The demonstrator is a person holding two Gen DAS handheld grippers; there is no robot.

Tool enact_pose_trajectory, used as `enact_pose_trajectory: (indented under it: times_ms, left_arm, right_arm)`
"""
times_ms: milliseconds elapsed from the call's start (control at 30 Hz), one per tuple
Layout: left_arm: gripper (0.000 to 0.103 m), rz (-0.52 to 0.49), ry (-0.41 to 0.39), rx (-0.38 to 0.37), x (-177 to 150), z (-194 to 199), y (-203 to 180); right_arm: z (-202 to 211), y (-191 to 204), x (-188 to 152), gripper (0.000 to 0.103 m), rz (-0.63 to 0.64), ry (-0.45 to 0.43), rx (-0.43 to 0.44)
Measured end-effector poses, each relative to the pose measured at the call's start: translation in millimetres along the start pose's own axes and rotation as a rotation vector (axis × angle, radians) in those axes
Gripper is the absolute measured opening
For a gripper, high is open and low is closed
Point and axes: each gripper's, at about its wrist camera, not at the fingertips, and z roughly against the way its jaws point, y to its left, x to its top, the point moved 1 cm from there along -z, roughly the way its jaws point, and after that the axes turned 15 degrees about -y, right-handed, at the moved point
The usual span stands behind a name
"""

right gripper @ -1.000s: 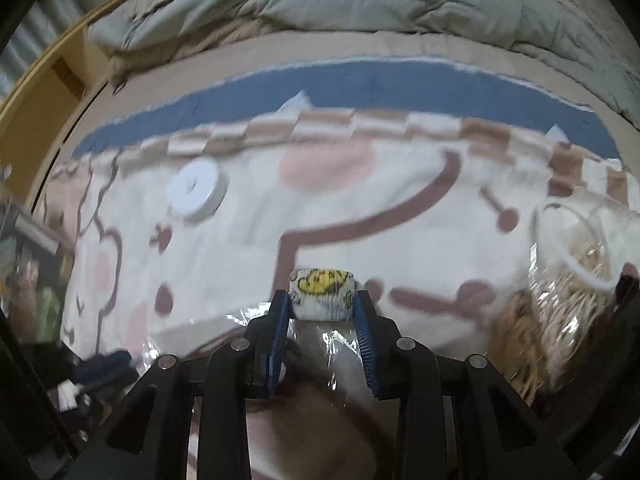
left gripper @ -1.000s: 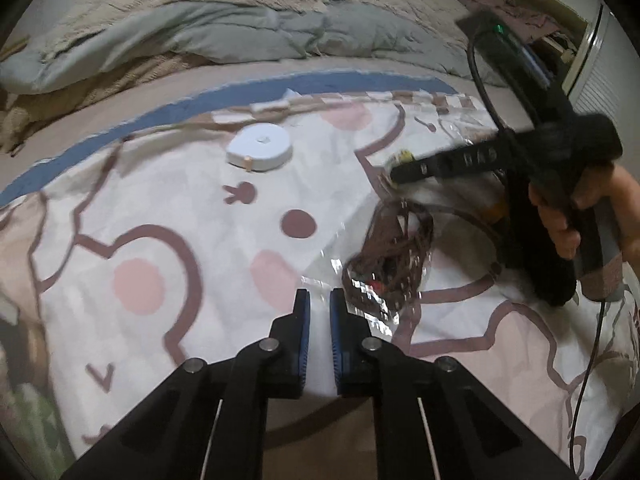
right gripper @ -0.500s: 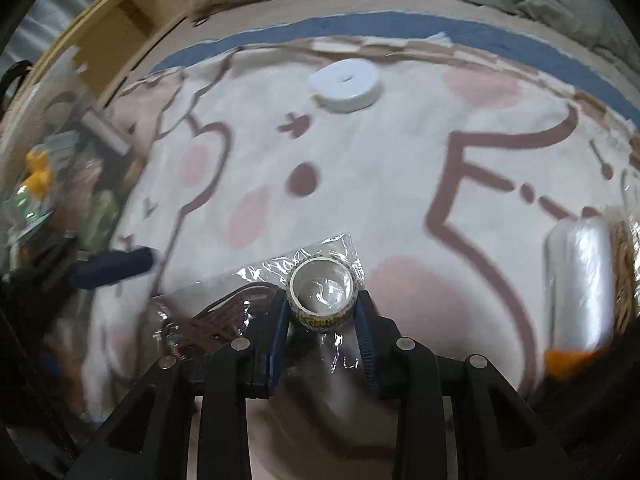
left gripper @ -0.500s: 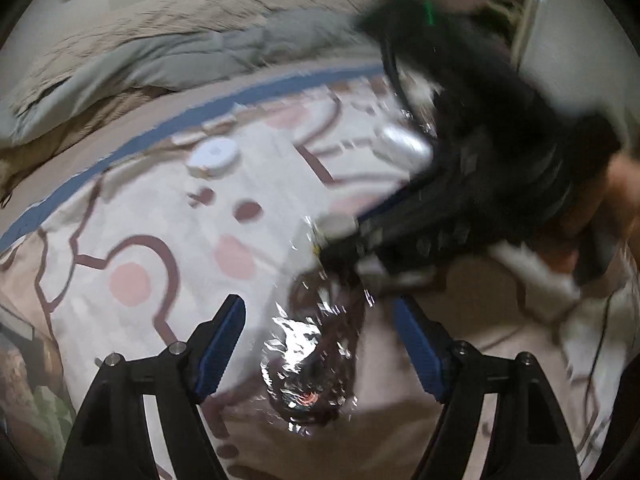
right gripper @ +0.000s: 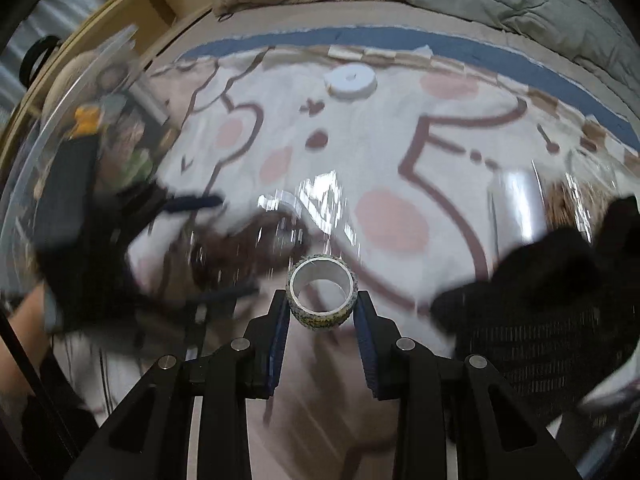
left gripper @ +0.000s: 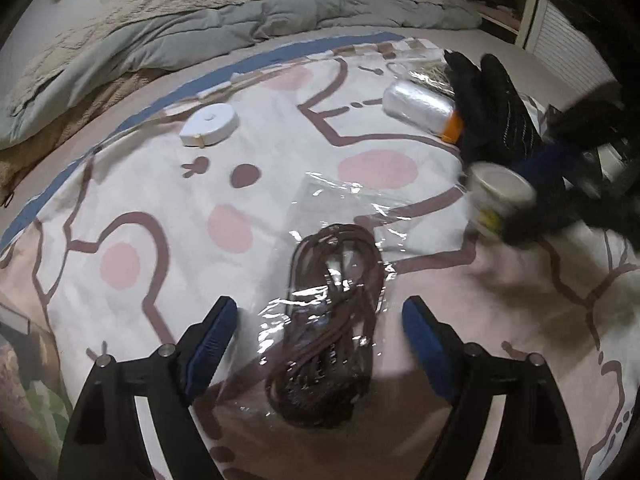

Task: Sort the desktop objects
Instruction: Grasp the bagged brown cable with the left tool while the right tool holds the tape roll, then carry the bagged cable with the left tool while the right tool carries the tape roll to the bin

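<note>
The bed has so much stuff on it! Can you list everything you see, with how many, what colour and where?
Blanket: one, white with pink and brown cartoon shapes, under everything.
Duvet: one, grey, bunched at the far edge.
Tape measure: one, white, round, far side.
Bagged cord: one, brown in clear plastic, between the left fingers.
Wrapped roll: one, clear with orange end, far right.
Glove: one, black, beside that roll.
Tape roll: one, patterned.
Left gripper: black, blue pads, open.
Right gripper: shut on tape roll.
</note>
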Motion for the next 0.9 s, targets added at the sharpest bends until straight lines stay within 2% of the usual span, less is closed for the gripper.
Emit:
enact_pose_trajectory:
  times_ms: [133, 267, 300, 367, 667, 767, 900]
  left_arm:
    - [0.085, -0.058, 0.021, -0.013, 0, -7, -13]
    - [0.084, -0.107, 0.017, 0.029, -1, -11, -22]
    - [0.083, -0.108, 0.015, 0.031, -1, -10, -23]
    - [0.07, -0.095, 0.019, 0.019, -2, -10, -22]
    - [0.04, 0.024, 0.02, 0.012, 0, -2, -17]
    - [0.035, 0.087, 0.022, 0.021, 1, 2, -12]
    - [0.033, 0.137, 0.031, 0.025, -1, 9, -10]
  right_arm:
    - [10, 6, -31, 0.033, 0.031, 0.064, 0.008]
    - [8, 17, -63, 0.033, 0.077, 0.148, 0.018]
    - [6, 20, -72, 0.033, 0.102, 0.176, 0.017]
    - [3, 23, -82, 0.033, 0.125, 0.196, 0.016]
    - [0, 28, -80, 0.033, 0.149, 0.124, -0.019]
    - [1, 30, -80, 0.033, 0.144, 0.091, -0.033]
    - [1, 31, -83, 0.033, 0.145, 0.074, -0.045]
